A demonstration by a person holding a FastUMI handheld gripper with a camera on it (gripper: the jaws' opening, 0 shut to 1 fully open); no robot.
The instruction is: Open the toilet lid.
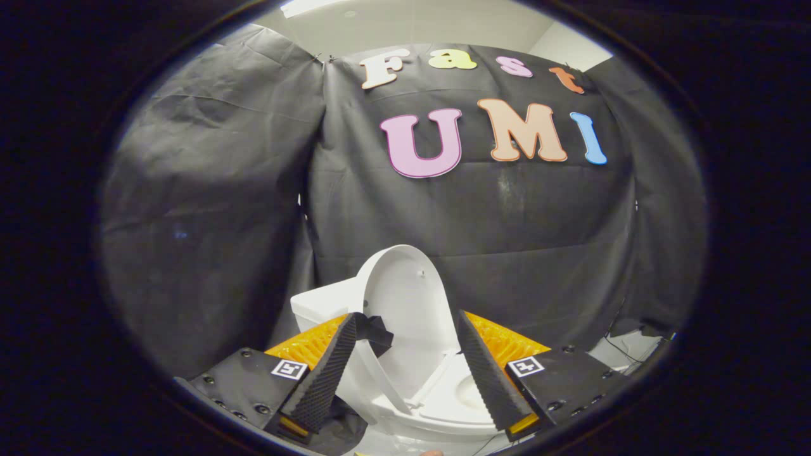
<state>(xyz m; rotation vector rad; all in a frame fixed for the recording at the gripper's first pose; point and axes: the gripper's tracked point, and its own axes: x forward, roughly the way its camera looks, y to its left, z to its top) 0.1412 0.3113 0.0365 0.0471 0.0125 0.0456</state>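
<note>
A white toilet (437,411) stands just ahead of and below my fingers. Its lid (402,304) is raised upright, its inner side facing me, leaning back toward the white tank (320,304). The seat ring (456,396) lies flat over the bowl, showing between the fingers. My gripper (408,329) is open, with a wide gap between the fingers. The left fingertip (345,329) sits at the lid's left edge, where a piece of black material (374,332) sticks to the lid rim. The right fingertip (472,342) is clear of the lid, over the seat.
Black cloth (507,221) hangs behind and on both sides of the toilet. A pale floor patch with a thin cable (624,351) shows at the right. White ceiling and wall (412,22) appear above the cloth.
</note>
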